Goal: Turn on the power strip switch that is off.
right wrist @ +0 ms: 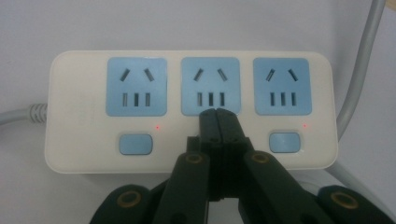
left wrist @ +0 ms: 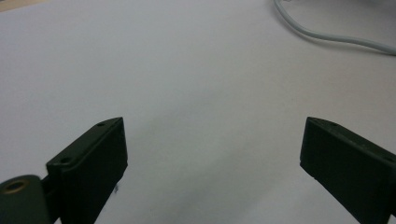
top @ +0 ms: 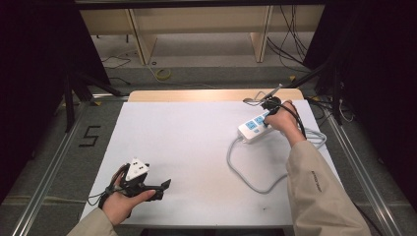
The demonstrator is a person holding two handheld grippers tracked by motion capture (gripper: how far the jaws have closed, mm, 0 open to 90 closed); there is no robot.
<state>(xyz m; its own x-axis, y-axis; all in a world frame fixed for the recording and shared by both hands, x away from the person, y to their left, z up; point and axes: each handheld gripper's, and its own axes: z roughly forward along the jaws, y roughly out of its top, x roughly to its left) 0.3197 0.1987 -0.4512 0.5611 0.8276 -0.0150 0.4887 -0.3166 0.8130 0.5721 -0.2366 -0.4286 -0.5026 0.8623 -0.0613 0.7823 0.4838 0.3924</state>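
At the worktop's far right lies a white power strip; the right tool, clenched, seemingly presses its middle switch. Near left, the left tool hangs released.

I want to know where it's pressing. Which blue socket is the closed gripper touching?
The middle socket of the three. The right hand-held gripper, shut, has its tips at that socket's lower edge; the two outer sockets sit apart from it.
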